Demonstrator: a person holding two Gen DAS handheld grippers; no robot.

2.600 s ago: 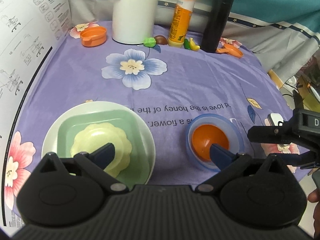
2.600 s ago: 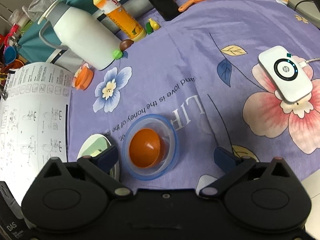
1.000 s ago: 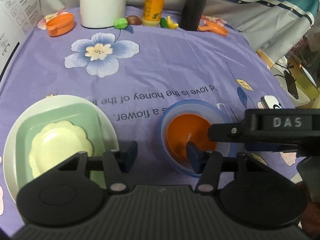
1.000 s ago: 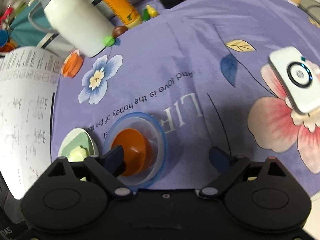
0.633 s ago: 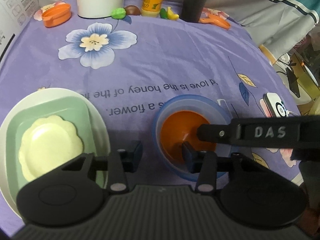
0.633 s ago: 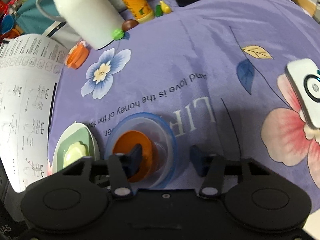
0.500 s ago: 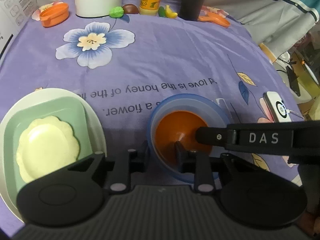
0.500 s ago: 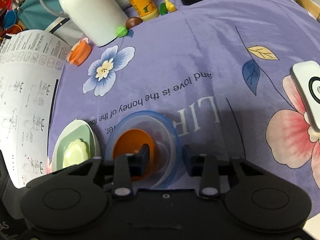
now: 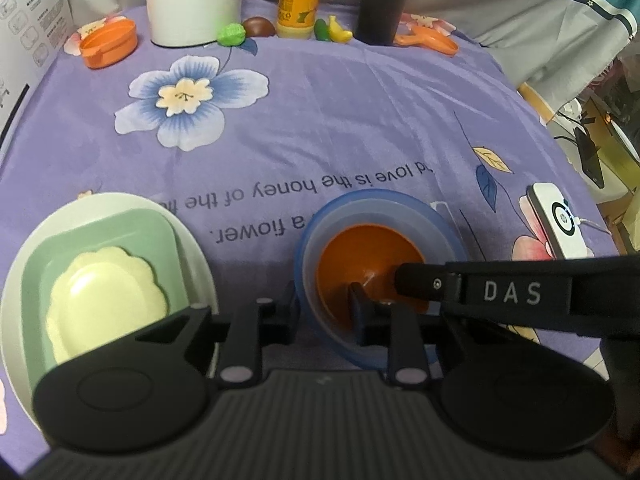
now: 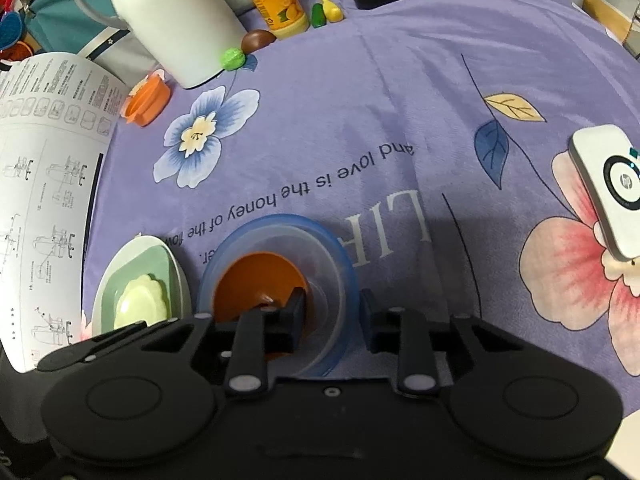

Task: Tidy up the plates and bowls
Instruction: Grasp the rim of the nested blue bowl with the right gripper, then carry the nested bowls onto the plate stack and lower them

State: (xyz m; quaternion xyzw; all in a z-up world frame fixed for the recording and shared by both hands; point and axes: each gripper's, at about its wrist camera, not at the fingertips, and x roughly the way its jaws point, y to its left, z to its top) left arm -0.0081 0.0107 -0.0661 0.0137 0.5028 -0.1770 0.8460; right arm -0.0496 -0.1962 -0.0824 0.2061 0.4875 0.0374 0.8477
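Bowls sit nested near the front edge of a table under a purple floral cloth (image 9: pixel 360 92): a small orange bowl (image 9: pixel 360 256) inside a clear bowl with a blue rim (image 9: pixel 384 200). Both tools are on the pair. The left gripper (image 9: pixel 324 304) has just been closing; its jaws are now narrow and straddle the near left wall of both bowls, one finger outside the blue rim, one inside the orange bowl, seemingly pinching them together. The right gripper (image 10: pixel 332 316) has also just been closing, and its narrow jaws straddle the clear bowl's right wall, one finger inside, one outside on the cloth.

To the left, just beside the bowls, stands a stack of plates: a white plate (image 9: pixel 24 272), a green square one (image 9: pixel 100 232) on it, and a pale yellow scalloped one (image 9: pixel 104 292) on top.

These look like light, stiff, smooth plastic. I judge the rim wall is the only sensible hold, and a thin, slick one; the orange bowl may slide or lift out with the outer bowl.

Open cloth stretches behind the bowls. Bottles, a white jug (image 9: pixel 192 0) and small toys line the far edge; a white device (image 10: pixel 604 188) lies well to the right, a printed sheet (image 10: pixel 44 184) at the left.
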